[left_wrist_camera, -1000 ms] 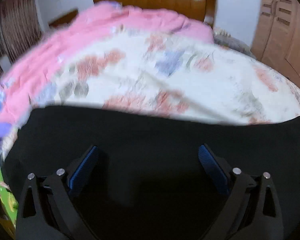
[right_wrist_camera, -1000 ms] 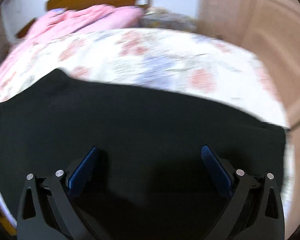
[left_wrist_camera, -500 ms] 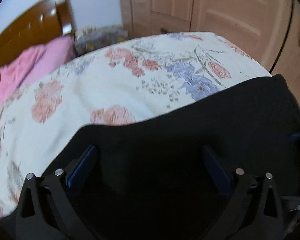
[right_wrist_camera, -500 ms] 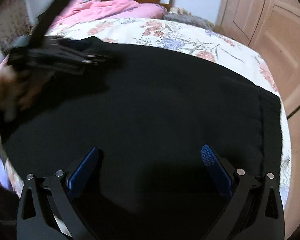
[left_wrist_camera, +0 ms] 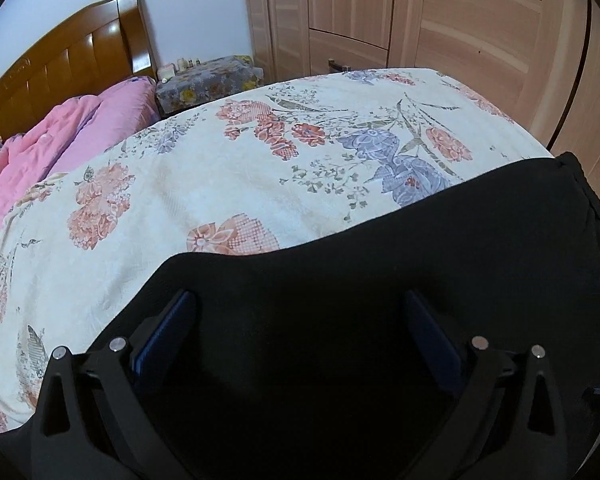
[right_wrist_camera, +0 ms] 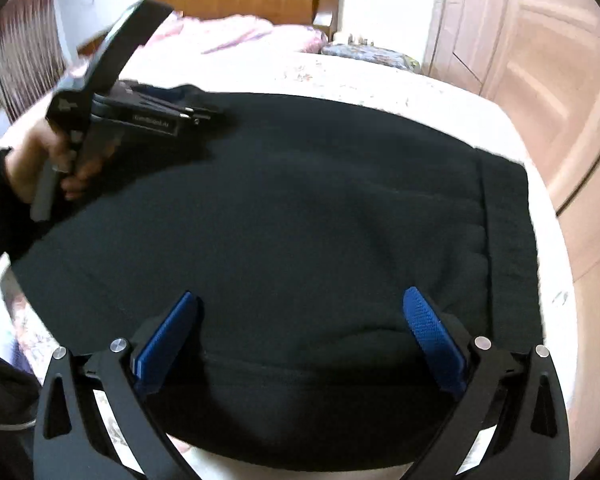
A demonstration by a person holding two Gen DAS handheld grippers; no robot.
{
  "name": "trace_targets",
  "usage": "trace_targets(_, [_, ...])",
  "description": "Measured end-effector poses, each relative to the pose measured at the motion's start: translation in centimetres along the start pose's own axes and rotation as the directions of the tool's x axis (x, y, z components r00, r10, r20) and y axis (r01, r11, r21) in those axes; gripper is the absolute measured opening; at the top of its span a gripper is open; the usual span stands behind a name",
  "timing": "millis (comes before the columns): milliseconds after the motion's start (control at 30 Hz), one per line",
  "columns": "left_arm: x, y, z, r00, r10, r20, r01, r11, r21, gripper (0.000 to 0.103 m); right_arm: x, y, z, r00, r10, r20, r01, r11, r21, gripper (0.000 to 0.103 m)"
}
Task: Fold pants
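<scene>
Right wrist view shows the black pants (right_wrist_camera: 300, 208) spread flat over the near part of the bed, on a floral bedspread (right_wrist_camera: 380, 76). A band, seemingly the waistband, runs along the right edge of the pants. The right gripper (right_wrist_camera: 300, 324) hangs above the near edge of the cloth with its jaws spread wide and nothing between the blue pads (right_wrist_camera: 432, 336). At the far left of the same view the left hand (right_wrist_camera: 40, 164) grips the handle of the left gripper (right_wrist_camera: 204, 114), whose tip lies low at the far left corner of the pants. From this side its jaws cannot be judged. A pale line of print runs along the body of that gripper, but it is too blurred to read.

Left wrist view shows the left gripper (left_wrist_camera: 300, 320) with its jaws wide apart over the black cloth (left_wrist_camera: 380, 300), and nothing caught between its fingers (left_wrist_camera: 172, 328). Beyond the pants the bedspread (left_wrist_camera: 220, 168) stretches away to a pink quilt (left_wrist_camera: 60, 140) at the far left, below a wooden headboard (left_wrist_camera: 68, 60). A small nightstand (left_wrist_camera: 208, 84) under a flowered cover stands beside the bed's head, with tiny bottles on it whose labels are unreadable. Wooden wardrobe doors (left_wrist_camera: 440, 20) fill the far right.
</scene>
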State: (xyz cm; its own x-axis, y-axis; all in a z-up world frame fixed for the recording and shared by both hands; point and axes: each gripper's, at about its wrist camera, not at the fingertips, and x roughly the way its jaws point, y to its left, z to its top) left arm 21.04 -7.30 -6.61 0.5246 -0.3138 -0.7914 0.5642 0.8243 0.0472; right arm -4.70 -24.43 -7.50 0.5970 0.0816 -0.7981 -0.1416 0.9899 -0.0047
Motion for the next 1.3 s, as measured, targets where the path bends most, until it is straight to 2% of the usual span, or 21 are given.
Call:
trace_targets(233, [-0.2,0.1,0.0,1.0,-0.009,0.002,0.009,1.0,-0.005,0.102,-0.2,0.2,-0.3,0.999,0.031,0.014,-0.031,0.999,-0.008,0.099])
trace_targets(533, [-1.1,0.6,-0.3,1.0,-0.011,0.019,0.012,1.0,-0.025,0.102,0.4,-0.9,-0.1,1.0,0.005,0.02,-0.005,1.0,0.018,0.099])
trace_targets(567, [-1.9,1.2,-0.6,0.999,0.016,0.031,-0.014,0.999,-0.051,0.102,0.6,-0.7,0.4,1.0,-0.009,-0.011,0.01,1.0,0.022,0.098])
trace_targets(600, [-3.1,1.9,-1.0,0.998,0.038,0.047,-0.034,0.996,-0.088,0.101,0.7,-0.1,1.4,0.996,-0.059,-0.073,0.061,0.998,0.028,0.098])
trace_targets(667, [-6.8,4.3,-2.8,0.995,0.025,0.101,-0.007,0.984,-0.177,0.101,0.8,1.4,3.6,0.976,-0.163,-0.144,0.17,0.984,0.044,0.098])
trace_targets(700, [-8.8,5.8,-4.2,0.991,0.03,0.132,-0.001,0.977,-0.214,0.101,0.4,2.3,4.4,0.975,-0.178,-0.133,0.185,0.982,0.045,0.098])
trace_targets(733, [-10.7,7.6,-6.2,0.986,0.073,0.149,-0.033,0.966,-0.255,0.101,-0.4,4.3,5.9,0.986,-0.149,-0.069,0.151,0.988,0.029,0.099])
trace_targets(800, [-12.9,10.9,-10.0,0.978,0.171,0.116,-0.125,0.936,-0.329,0.101,-0.8,8.3,8.0,0.999,-0.035,0.018,0.035,0.999,-0.039,0.099])
trace_targets(833, [-13.9,13.1,-12.7,0.971,0.226,0.08,-0.18,0.907,-0.38,0.101,0.2,11.5,9.4,0.998,0.05,0.031,-0.046,0.993,-0.109,0.099])
trace_targets(900, [-15.2,16.8,-17.0,0.959,0.284,0.015,-0.242,0.843,-0.481,0.101,2.8,16.7,11.3,0.988,0.151,-0.012,-0.15,0.965,-0.216,0.099])
trace_targets(967, [-16.3,21.1,-21.6,0.954,0.296,-0.049,-0.266,0.759,-0.594,0.101,6.3,23.3,13.2,0.973,0.22,-0.067,-0.23,0.913,-0.338,0.099])
trace_targets(1000, [-16.6,22.5,-23.2,0.948,0.308,-0.074,-0.285,0.726,-0.626,0.101,7.4,25.5,13.8,0.964,0.25,-0.087,-0.264,0.888,-0.376,0.099])
trace_targets(1033, [-16.9,23.5,-24.2,0.946,0.314,-0.084,-0.292,0.708,-0.644,0.101,9.0,28.2,14.3,0.954,0.276,-0.119,-0.3,0.859,-0.416,0.099])
trace_targets(1067, [-17.1,24.5,-25.4,0.954,0.293,-0.065,-0.26,0.698,-0.667,0.101,10.1,29.9,14.7,0.948,0.284,-0.144,-0.319,0.842,-0.436,0.099])
trace_targets(1100, [-17.6,25.1,-26.3,0.968,0.252,-0.002,-0.186,0.711,-0.678,0.101,11.3,31.3,15.0,0.942,0.287,-0.172,-0.334,0.829,-0.449,0.099])
trace_targets(1133, [-18.0,25.3,-26.6,0.97,0.242,0.02,-0.165,0.716,-0.678,0.101,13.1,32.6,15.1,0.938,0.274,-0.212,-0.343,0.815,-0.466,0.099])
trace_targets(1167, [-18.1,25.4,-26.7,0.972,0.235,0.027,-0.155,0.719,-0.677,0.101,14.0,32.8,15.2,0.945,0.242,-0.222,-0.322,0.816,-0.479,0.099])
trace_targets(1200, [-18.0,25.3,-26.7,0.972,0.236,0.023,-0.16,0.722,-0.673,0.101,13.8,32.6,15.1,0.948,0.256,-0.189,-0.317,0.81,-0.493,0.099])
trace_targets(1267, [-17.8,24.9,-26.3,0.969,0.248,0.003,-0.185,0.731,-0.657,0.101,14.0,31.3,15.2,0.944,0.264,-0.198,-0.328,0.822,-0.467,0.099])
trace_targets(1300, [-18.2,24.8,-26.3,0.968,0.251,0.005,-0.184,0.725,-0.663,0.101,13.9,30.5,15.3,0.946,0.26,-0.193,-0.322,0.831,-0.454,0.099])
